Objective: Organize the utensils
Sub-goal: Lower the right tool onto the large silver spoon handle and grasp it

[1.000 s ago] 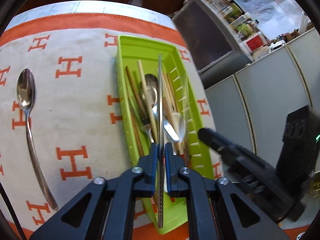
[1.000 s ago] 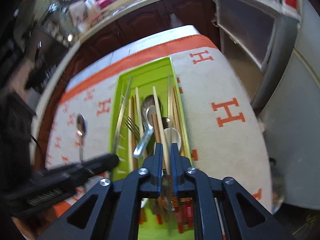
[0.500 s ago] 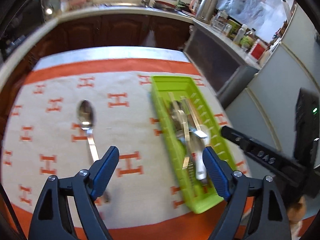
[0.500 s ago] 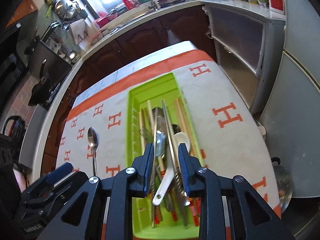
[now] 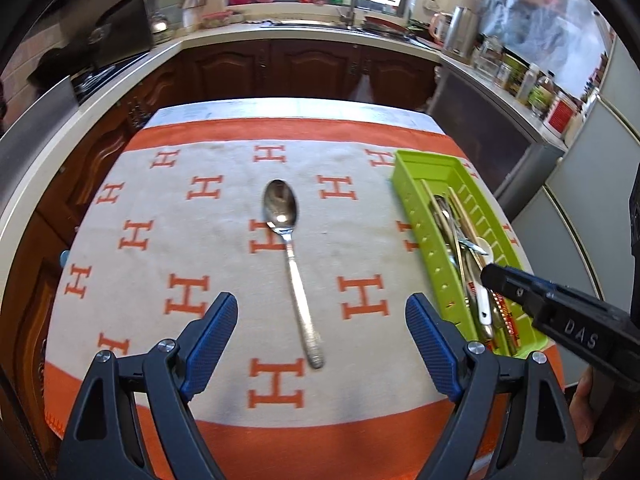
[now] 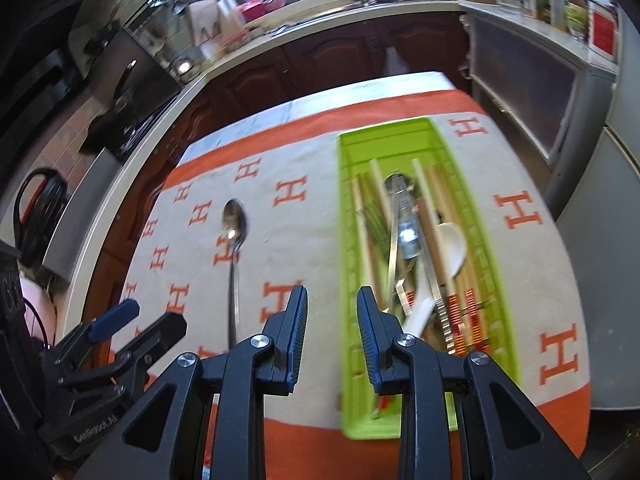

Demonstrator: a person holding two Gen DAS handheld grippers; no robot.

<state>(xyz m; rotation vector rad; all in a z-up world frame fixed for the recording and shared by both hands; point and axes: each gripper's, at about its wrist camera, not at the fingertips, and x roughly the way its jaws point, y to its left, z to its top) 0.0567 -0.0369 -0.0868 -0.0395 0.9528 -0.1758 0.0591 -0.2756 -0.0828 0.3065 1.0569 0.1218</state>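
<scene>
A steel spoon (image 5: 290, 248) lies alone on the cloth, bowl away from me; it also shows in the right wrist view (image 6: 233, 256). A lime green tray (image 5: 434, 256) at the right holds several utensils: chopsticks, a fork, spoons and a white spoon (image 6: 450, 240). The tray also shows in the right wrist view (image 6: 346, 264). My left gripper (image 5: 322, 348) is wide open and empty, hovering over the spoon's handle end. My right gripper (image 6: 332, 332) is partly open and empty, above the tray's near left edge.
A white cloth with orange H marks and an orange border (image 5: 200, 220) covers the table. Dark wood cabinets (image 5: 280, 72) and a counter with a sink stand behind. A grey appliance and fridge (image 5: 580, 208) stand close at the right.
My left gripper let go of a long utensil into the tray, opened wide and swung left over the spoon. My right gripper opened partly and drew back from the tray.
</scene>
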